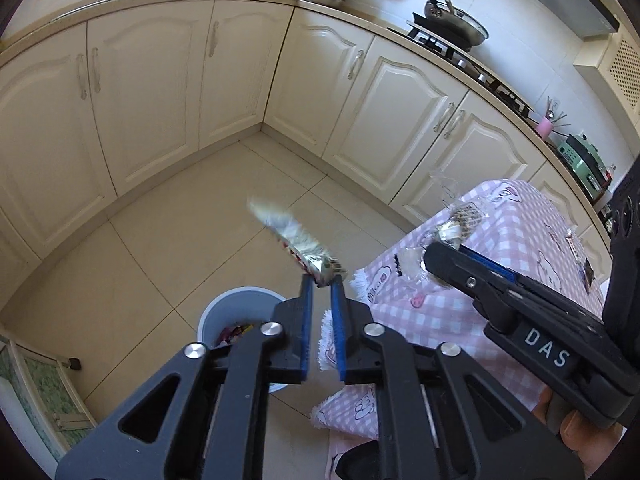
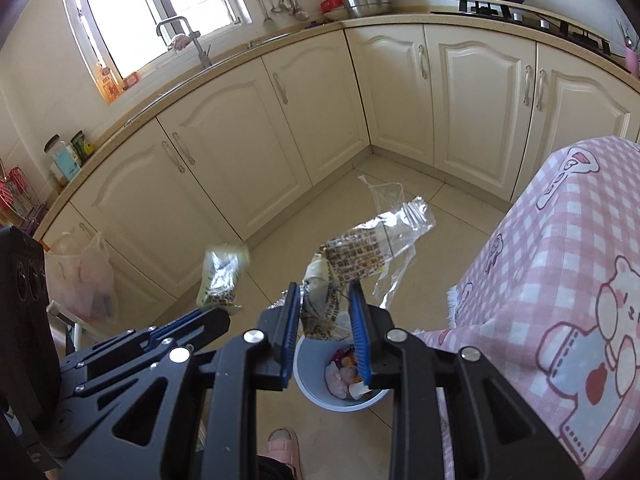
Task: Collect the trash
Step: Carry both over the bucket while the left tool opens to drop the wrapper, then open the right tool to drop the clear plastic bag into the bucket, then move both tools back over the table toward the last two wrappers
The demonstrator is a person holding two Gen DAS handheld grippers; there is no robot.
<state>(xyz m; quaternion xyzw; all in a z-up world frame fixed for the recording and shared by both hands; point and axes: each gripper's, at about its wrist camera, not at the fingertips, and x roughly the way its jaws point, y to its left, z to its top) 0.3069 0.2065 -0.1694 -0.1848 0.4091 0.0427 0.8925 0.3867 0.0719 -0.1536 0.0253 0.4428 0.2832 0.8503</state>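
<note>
Crinkled silver foil forms the wrapper (image 1: 294,240) at the tips of the left gripper (image 1: 320,280); it is a long, flattened packet with red print along one edge. Its long axis runs up and to the left from the fingertips in the left wrist view, with the far end blurred. Only its near end sits between the blue ribbed pads (image 1: 307,320), which stand a narrow gap apart; whether they press on the foil cannot be told.

Clear crackly film and printed foil make up the trash bundle (image 2: 360,256) in the right gripper (image 2: 324,292). Its printed packet and transparent tail extend up and to the right. The right jaws are narrowly set and clamp the bundle's lower, twisted end.

Below both tools stands a round, smooth, pale blue bin (image 2: 316,390) on glossy beige floor tiles (image 1: 160,240); it already contains coloured wrappers. Just beside the bin hangs a pink checked tablecloth (image 2: 560,280) with a fringed edge and cartoon bears. Cream panelled cabinets (image 1: 140,100) stand behind.
</note>
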